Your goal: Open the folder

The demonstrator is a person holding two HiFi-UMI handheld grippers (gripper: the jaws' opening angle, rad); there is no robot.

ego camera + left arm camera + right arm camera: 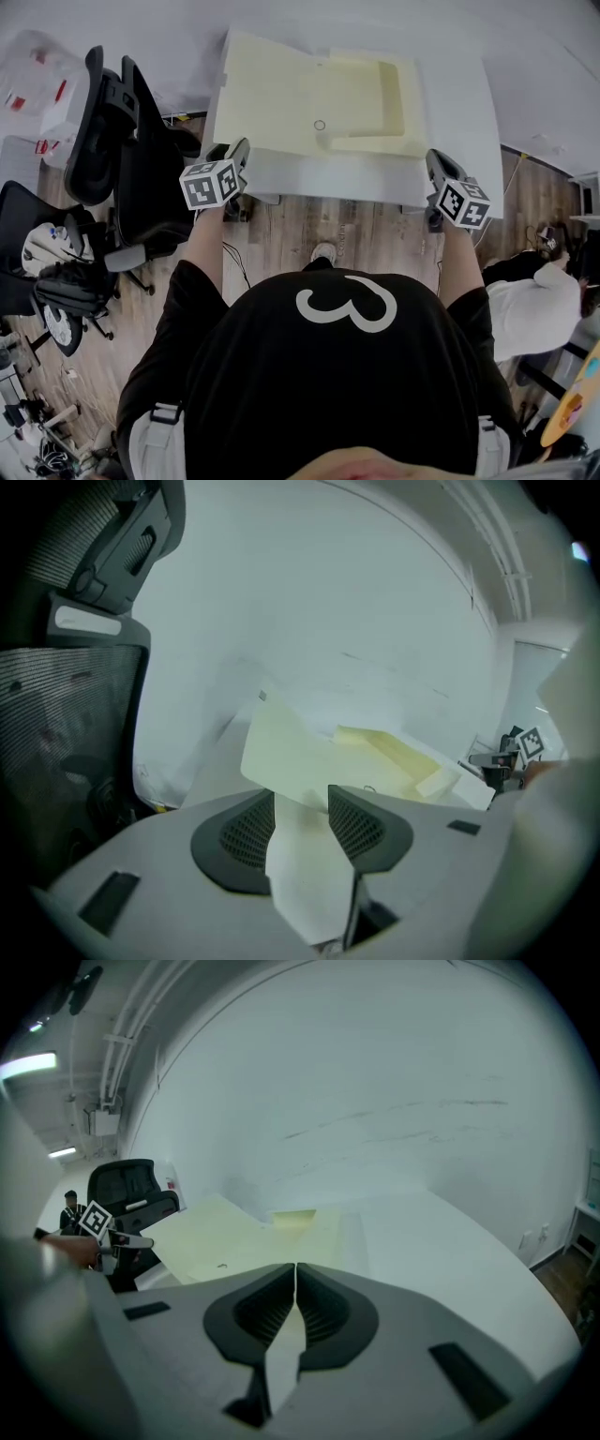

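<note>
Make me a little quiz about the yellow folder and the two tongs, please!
1. True or false: the yellow folder lies on the white table.
2. Pick one: which tongs are wide apart with nothing held? A) left tongs B) right tongs
3. Fill in: the black chairs stand on the side of the ____ tongs.

Key: 1 true. 2 A; the right tongs are closed tip to tip. 3 left.
</note>
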